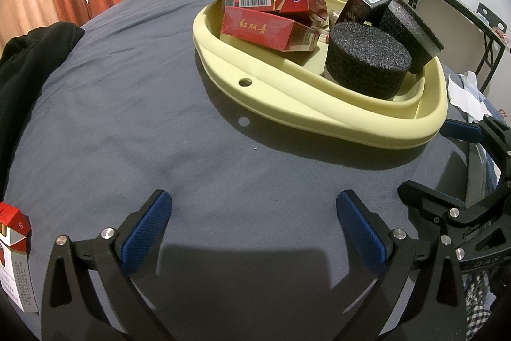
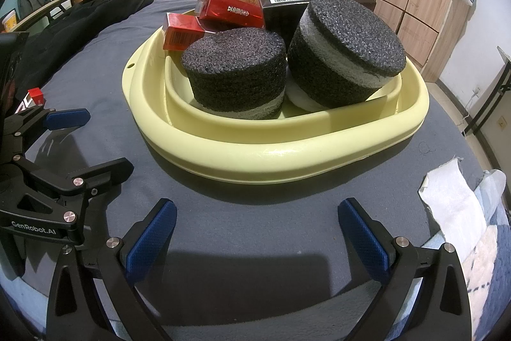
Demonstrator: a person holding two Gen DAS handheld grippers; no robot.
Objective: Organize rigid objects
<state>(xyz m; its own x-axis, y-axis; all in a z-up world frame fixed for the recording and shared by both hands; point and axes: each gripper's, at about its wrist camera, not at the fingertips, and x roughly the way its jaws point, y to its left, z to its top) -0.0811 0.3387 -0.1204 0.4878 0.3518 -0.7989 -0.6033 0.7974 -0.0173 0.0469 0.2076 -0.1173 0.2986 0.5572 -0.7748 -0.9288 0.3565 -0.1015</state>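
A pale yellow tray [image 1: 287, 104] [image 2: 287, 149] sits on the dark blue bedsheet. It holds several red cigarette boxes [image 1: 268, 27] [image 2: 230, 10], a dark box [image 1: 364, 5] [image 2: 281, 8] and two black foam cylinders [image 1: 367, 56] [image 2: 236, 69]. The second cylinder [image 2: 348, 43] leans tilted. My left gripper [image 1: 254, 206] is open and empty over the sheet, in front of the tray. My right gripper [image 2: 257, 213] is open and empty, just before the tray's near rim. A red-and-white cigarette pack [image 1: 14, 254] lies at the far left.
Black clothing [image 1: 28, 53] [image 2: 83, 18] lies at the bed's left. White cloth [image 2: 453, 203] lies to the right. A folding table [image 1: 463, 11] stands right of the bed. Curtains and wooden wardrobes stand behind.
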